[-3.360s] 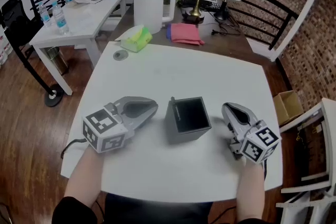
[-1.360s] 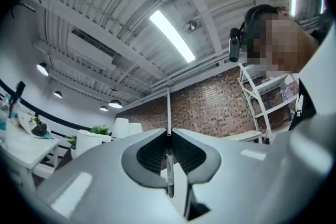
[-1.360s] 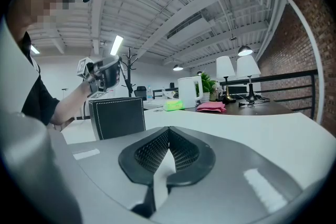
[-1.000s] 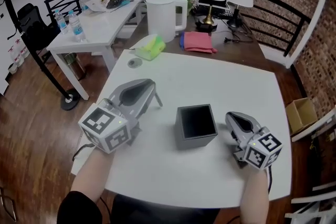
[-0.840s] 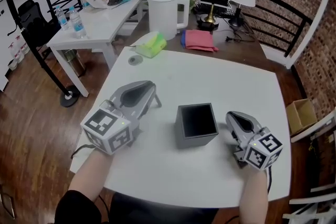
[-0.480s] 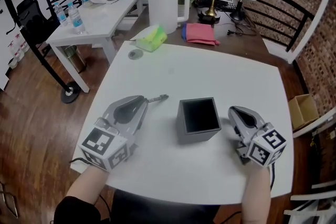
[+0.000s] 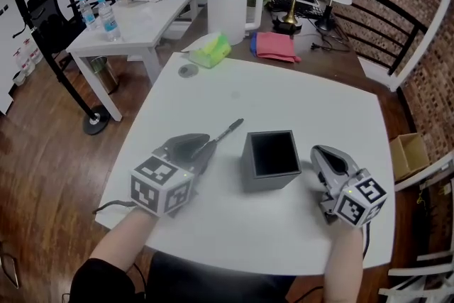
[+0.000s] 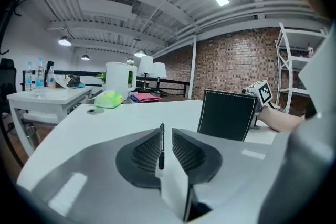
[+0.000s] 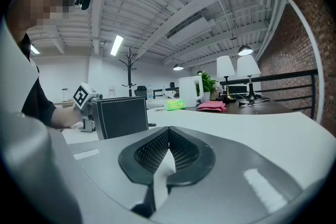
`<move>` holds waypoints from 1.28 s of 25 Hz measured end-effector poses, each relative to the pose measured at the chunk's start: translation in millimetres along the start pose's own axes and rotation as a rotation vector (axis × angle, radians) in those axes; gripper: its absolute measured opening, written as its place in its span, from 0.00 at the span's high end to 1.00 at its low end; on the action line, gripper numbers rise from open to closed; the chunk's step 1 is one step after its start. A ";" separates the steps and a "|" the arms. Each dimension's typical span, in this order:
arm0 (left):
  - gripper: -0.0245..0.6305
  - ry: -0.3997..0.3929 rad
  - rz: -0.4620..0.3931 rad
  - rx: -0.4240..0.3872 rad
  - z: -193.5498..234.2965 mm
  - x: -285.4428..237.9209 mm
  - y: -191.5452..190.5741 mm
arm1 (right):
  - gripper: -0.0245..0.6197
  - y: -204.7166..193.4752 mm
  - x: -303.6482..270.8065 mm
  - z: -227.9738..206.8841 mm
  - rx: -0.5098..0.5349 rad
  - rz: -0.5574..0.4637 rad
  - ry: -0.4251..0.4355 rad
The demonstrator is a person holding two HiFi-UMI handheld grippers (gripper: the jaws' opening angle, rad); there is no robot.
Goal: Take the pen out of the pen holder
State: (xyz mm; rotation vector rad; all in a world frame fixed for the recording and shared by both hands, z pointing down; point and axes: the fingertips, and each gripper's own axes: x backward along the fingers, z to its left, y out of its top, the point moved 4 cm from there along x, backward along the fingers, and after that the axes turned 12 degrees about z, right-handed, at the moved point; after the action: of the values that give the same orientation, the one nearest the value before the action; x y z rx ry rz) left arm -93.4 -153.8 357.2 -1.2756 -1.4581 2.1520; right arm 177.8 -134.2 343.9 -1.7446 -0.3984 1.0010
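The pen [image 7: 228,129] is now out of the holder [image 7: 270,160] and lowered to the desk [image 7: 298,103]. It lies between the left gripper [image 7: 206,150] jaws, which are slightly apart. The right gripper [image 7: 323,152] jaws are together. Removal seems done.

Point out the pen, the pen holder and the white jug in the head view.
pen [image 7: 225,133], head view, middle of its barrel.
pen holder [image 7: 273,182], head view, its near outer wall.
white jug [image 7: 227,12], head view, middle of its body.
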 end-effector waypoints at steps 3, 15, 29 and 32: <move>0.89 -0.005 0.010 -0.002 -1.8 -0.9 -1.6 | 0.94 0.3 0.0 0.7 0.002 0.002 0.002; 0.94 0.138 -0.150 -0.042 41.2 16.2 20.1 | 0.94 -1.8 0.0 0.0 0.003 0.003 0.002; 0.96 0.080 -0.188 0.006 57.6 7.6 22.3 | 0.94 1.1 6.6 -0.9 0.000 -0.037 -0.031; 0.96 0.081 -0.186 0.006 58.3 8.6 20.8 | 0.94 0.5 5.7 -1.8 -0.005 -0.040 -0.043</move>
State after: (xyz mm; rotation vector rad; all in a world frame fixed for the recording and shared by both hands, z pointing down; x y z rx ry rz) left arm -137.8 -194.9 342.0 -1.1610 -1.4742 1.9613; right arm 182.4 -131.7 341.2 -1.7152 -0.4617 1.0117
